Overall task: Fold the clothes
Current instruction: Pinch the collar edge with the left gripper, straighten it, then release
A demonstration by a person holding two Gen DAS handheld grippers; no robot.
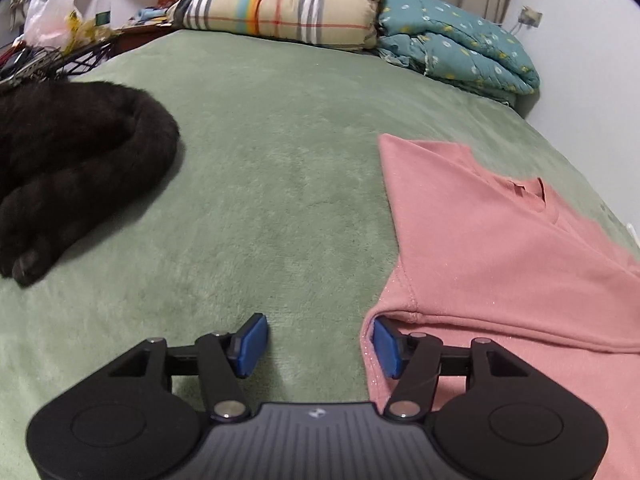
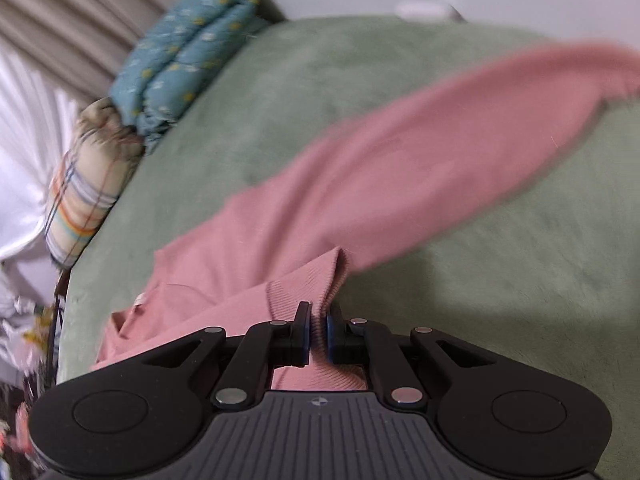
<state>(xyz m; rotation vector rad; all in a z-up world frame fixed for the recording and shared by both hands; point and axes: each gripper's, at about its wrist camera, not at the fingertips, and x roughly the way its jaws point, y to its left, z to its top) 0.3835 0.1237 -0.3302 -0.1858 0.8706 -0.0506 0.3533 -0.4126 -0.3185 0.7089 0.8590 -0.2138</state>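
Right wrist view motion-blurred: pink sweatshirt (image 2: 360,184) sleeve smeared, edges soft; teal quilt (image 2: 188,52) and plaid quilt (image 2: 80,204) print unreadable. White object (image 2: 424,10) at the bed's far edge too blurred to identify. Ribbed cuff (image 2: 316,292) partly hidden between the right gripper (image 2: 319,334) pads. In left wrist view, sweatshirt cut off by right and bottom edges; its edge covers the tip of the left gripper's (image 1: 320,344) right pad. Black cat (image 1: 76,168) cut off at left, head not visible. Clutter (image 1: 44,52) top-left indistinct.

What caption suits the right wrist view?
Right gripper pinching the pink sweater's ribbed cuff above a green blanket.
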